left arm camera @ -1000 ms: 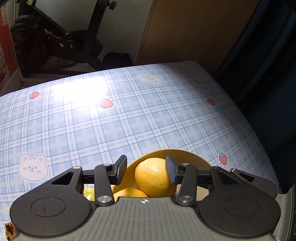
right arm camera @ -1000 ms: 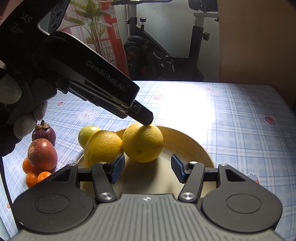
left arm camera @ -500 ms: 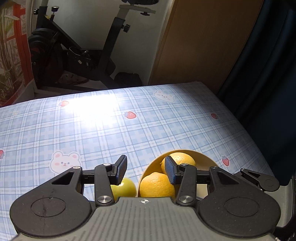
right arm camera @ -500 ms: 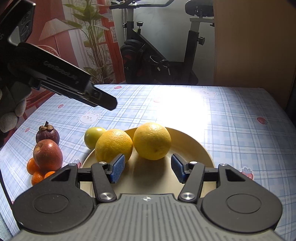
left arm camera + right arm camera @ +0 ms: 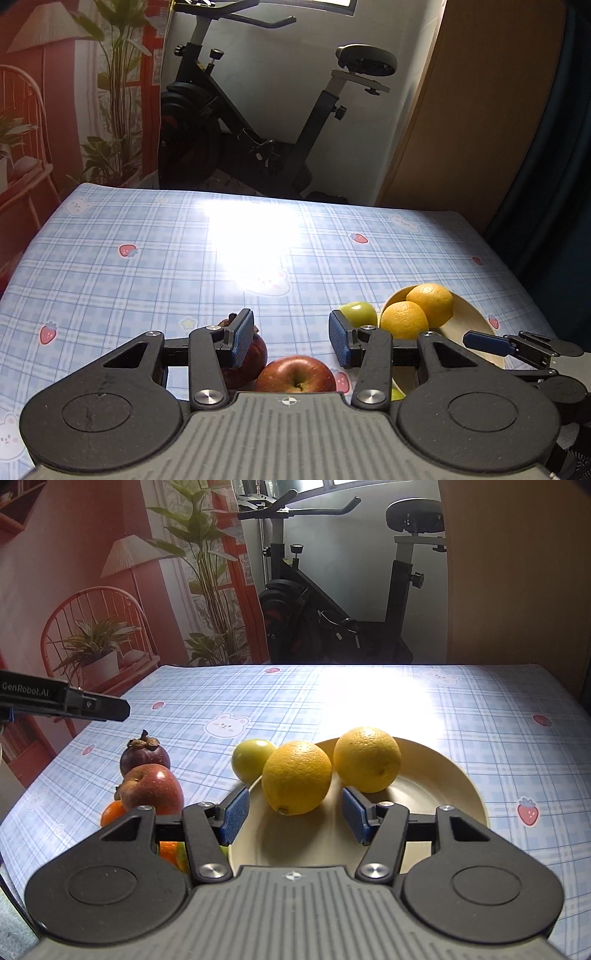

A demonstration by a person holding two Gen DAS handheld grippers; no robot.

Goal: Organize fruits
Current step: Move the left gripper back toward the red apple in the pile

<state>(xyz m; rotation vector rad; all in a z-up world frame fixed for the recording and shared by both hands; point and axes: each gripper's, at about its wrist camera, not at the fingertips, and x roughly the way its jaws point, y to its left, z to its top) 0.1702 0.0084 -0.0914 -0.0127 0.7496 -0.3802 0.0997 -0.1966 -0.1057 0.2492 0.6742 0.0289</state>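
Both wrist views low, facing forward — sharing plate [image 5: 476, 325] [image 5: 443, 775]

Landmark: the exercise bike [image 5: 332, 602], black, standing on the floor past the far edge of my tabletop [image 5: 332, 701], which wears a blue plaid cloth printed with bears and strawberries. Left of the bike: tall leafy plant [image 5: 207, 572], a lamp with a woven shade [image 5: 129, 555], red wire chair [image 5: 92, 627] holding a potted plant [image 5: 98, 646]. Right of the bike: wooden panel [image 5: 517, 572].

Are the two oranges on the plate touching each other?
Cannot tell. In the right wrist view the oranges sit side by side on the plate, overlapping; no gap or contact shows plainly.
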